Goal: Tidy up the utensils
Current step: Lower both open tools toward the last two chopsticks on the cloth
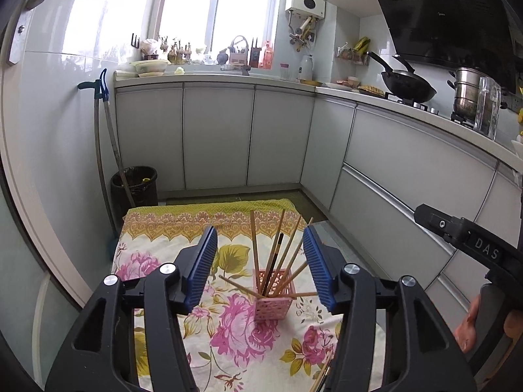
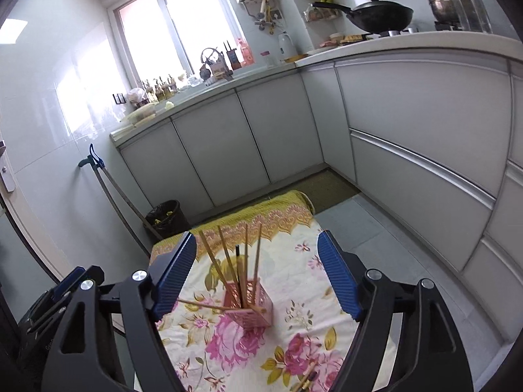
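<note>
A pink perforated holder (image 1: 274, 301) stands on a floral cloth (image 1: 157, 245) and holds several wooden chopsticks (image 1: 254, 248) and a dark one, leaning outward. One chopstick (image 1: 238, 285) lies across its rim. My left gripper (image 1: 260, 261) is open and empty, above and in front of the holder. In the right wrist view the holder (image 2: 251, 307) sits between the open, empty fingers of my right gripper (image 2: 256, 274). More chopsticks (image 1: 322, 374) lie on the cloth at the near edge, also in the right wrist view (image 2: 305, 380).
The cloth-covered table stands on a kitchen floor. White cabinets (image 1: 215, 137) and a counter run along the back and right. A black bin (image 1: 134, 187) and a mop stand at the left wall. A wok (image 1: 408, 86) and pot sit on the stove.
</note>
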Available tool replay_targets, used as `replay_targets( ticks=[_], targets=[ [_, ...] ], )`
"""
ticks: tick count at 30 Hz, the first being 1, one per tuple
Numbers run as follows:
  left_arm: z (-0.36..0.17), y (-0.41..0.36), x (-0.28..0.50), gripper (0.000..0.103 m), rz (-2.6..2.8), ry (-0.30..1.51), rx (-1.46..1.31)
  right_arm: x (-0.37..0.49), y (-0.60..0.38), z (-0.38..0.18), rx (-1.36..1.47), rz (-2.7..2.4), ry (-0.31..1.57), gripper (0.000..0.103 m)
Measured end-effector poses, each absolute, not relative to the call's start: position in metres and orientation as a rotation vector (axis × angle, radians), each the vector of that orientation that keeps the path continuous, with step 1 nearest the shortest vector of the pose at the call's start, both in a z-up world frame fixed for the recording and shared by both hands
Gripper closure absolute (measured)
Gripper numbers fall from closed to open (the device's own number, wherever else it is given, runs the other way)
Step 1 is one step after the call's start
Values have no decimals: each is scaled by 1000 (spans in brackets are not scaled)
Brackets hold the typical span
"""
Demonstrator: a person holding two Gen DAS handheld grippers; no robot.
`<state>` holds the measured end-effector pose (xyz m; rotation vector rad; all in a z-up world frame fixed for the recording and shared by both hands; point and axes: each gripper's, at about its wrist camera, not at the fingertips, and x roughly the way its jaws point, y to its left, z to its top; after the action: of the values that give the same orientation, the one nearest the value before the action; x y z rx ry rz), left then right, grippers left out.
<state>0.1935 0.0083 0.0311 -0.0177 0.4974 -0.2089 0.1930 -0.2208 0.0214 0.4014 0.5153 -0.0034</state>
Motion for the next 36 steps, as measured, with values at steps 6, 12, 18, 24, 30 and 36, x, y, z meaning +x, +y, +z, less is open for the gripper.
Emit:
replay_targets(
  ticks=[6, 12, 18, 24, 30, 36],
  targets=[
    [4, -12, 166, 7, -215, 544, 44, 156, -230, -14, 352, -101, 562, 8],
    [-43, -41, 159, 7, -319, 739, 160, 122, -243, -60, 308, -162, 666, 7],
    [-118, -70, 169, 7, -415, 995, 249, 100, -268, -128, 419, -170, 858, 7],
    [-178, -103, 184, 7, -440, 1147, 319, 95, -287, -174, 510, -183, 985, 7],
    [-210, -126, 210, 31, -408, 1182, 307, 95, -303, -184, 542, -214, 995, 7],
    [-235, -147, 228, 51, -355, 1182, 322, 96, -319, -195, 604, -216, 1031, 7]
  ],
)
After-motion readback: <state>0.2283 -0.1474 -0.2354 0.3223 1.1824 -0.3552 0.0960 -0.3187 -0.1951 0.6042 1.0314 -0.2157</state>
